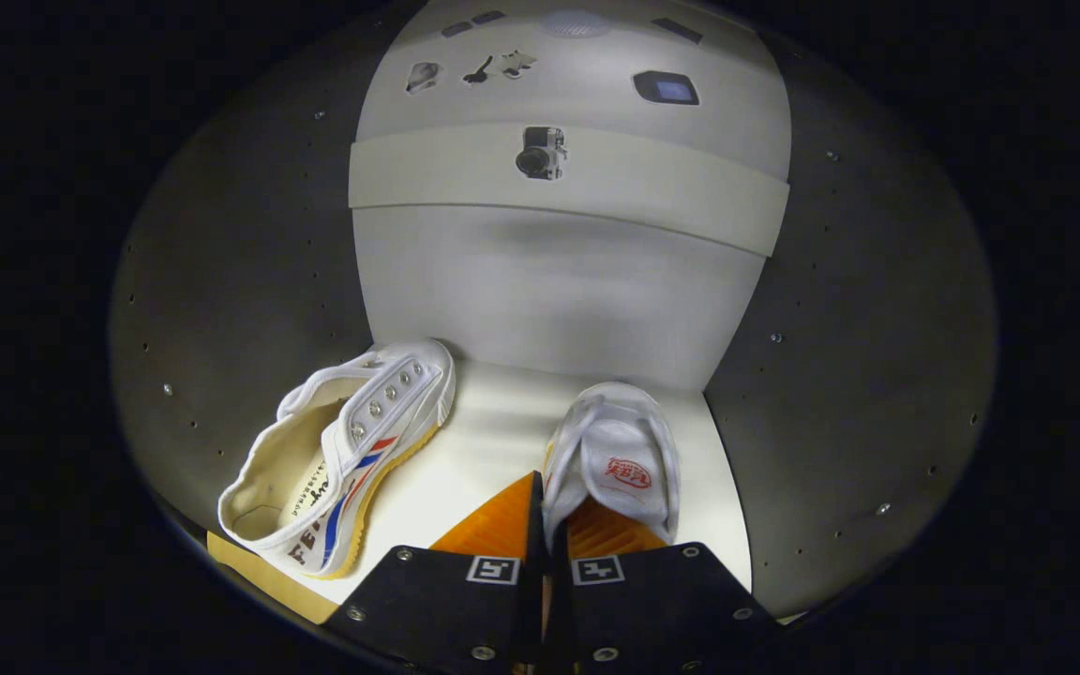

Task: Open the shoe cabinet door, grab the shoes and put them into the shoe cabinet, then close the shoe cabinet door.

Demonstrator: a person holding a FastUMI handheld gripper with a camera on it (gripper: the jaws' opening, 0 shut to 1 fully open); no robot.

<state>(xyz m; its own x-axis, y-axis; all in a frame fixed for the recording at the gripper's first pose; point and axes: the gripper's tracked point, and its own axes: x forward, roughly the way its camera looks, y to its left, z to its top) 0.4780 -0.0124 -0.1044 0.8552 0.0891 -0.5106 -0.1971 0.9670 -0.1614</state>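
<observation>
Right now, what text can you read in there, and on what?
"FEI", rest cut off: side of the striped shoe.
Script on its insole: too blurred to read.
Red emblem on the tongue of the plain shoe, whose rim the jaws pinch: too small to read.
Wall screen: unreadable.

The right shoe is white canvas, matt and finely woven, its padded tongue bearing a printed red mark. The left shoe, lying on its side, is the same cloth, with shiny metal eyelets, a cream fabric lining and a smooth yellowish rubber sole edge. The shoe cabinet has a smooth, matt pale back panel and floor, like laminated board, and its grey side walls are dotted with small bright metal screws. The hand-held gripper, closed on the right shoe's heel edge, shows ribbed pads, matt bodies and shiny screws.
</observation>
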